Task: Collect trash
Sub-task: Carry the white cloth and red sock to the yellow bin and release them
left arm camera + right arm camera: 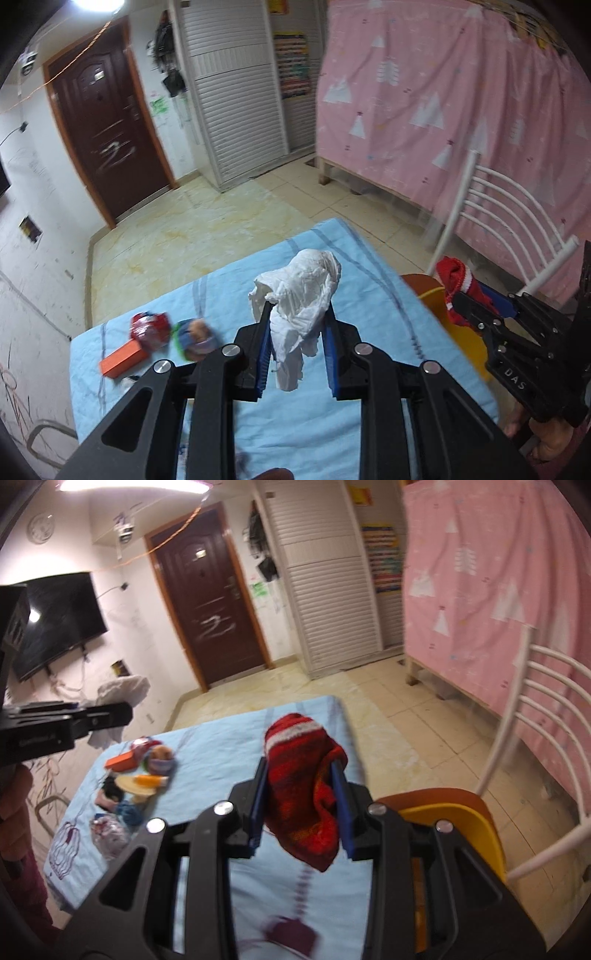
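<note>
Nearest to the left wrist camera, the left gripper was seen, and a crumpled white tissue was clamped between its blue pads. The tissue stood up above the fingertips and a tail of it hung down between the fingers, above the light blue cloth of the table. To the left of this gripper, an orange box and two coloured wrappers were lying on the cloth; their details were blurred.

In the right wrist view, the right gripper was closed around a red knitted sock with a white stripe near its top. The sock was draped over the right finger and its lower end hung free above the cloth. To the left of this gripper, well apart from it, a group of small items was lying on the cloth: an orange box, wrappers, a yellow piece and some blue yarn. Just to the right of the gripper, beside the table edge, a yellow bin was seen, with a brown rim behind it. Further to the right, a white chair was standing in front of a pink curtain.

In the left wrist view, the right gripper with the sock was visible at the right side, above the yellow bin.
</note>
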`<move>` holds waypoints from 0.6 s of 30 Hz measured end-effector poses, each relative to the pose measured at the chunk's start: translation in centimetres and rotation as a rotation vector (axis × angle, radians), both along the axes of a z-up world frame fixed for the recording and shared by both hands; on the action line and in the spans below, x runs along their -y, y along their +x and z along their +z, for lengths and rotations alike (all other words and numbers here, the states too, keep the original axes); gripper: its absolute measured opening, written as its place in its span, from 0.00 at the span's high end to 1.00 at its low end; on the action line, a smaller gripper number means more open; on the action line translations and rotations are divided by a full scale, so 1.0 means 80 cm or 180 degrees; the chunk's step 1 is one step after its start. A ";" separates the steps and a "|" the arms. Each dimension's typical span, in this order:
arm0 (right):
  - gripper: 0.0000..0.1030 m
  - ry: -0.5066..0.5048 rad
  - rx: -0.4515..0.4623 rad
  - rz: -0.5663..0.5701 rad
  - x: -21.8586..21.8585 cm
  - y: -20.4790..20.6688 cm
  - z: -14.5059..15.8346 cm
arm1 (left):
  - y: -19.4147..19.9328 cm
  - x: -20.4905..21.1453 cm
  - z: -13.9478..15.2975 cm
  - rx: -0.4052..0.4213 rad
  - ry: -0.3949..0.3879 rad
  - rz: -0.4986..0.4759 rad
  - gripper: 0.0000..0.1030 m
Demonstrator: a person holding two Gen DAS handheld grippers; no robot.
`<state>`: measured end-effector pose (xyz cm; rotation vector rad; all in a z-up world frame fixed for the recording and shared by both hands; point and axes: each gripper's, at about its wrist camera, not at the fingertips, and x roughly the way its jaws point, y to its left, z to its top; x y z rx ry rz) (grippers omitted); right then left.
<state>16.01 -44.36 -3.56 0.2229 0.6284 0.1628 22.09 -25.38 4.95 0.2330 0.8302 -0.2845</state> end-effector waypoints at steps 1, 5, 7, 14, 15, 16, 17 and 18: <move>0.70 -0.0006 -0.0011 -0.0046 0.008 -0.004 -0.002 | -0.001 0.015 -0.002 -0.0008 -0.0003 -0.0068 0.85; 0.70 -0.0042 -0.0125 -0.0303 0.047 -0.019 -0.015 | -0.007 0.091 -0.015 -0.0068 0.0015 -0.0437 0.85; 0.70 -0.0066 -0.0195 -0.0415 0.061 -0.024 -0.025 | -0.007 0.132 -0.028 -0.0124 0.0057 -0.0659 0.85; 0.70 0.0194 -0.0427 -0.0691 0.097 -0.023 -0.079 | 0.013 0.235 -0.089 -0.0473 0.0343 -0.0959 0.85; 0.70 0.0226 -0.0456 -0.0701 0.100 -0.024 -0.085 | 0.017 0.242 -0.097 -0.0520 0.0375 -0.0964 0.85; 0.68 0.0227 -0.0492 -0.0703 0.101 -0.025 -0.090 | 0.022 0.248 -0.106 -0.0570 0.0405 -0.0979 0.85; 0.59 0.0227 -0.0529 -0.0709 0.103 -0.027 -0.095 | 0.026 0.252 -0.113 -0.0601 0.0436 -0.0988 0.85; 0.52 0.0257 -0.0559 -0.0700 0.104 -0.029 -0.099 | 0.026 0.254 -0.119 -0.0616 0.0460 -0.0988 0.85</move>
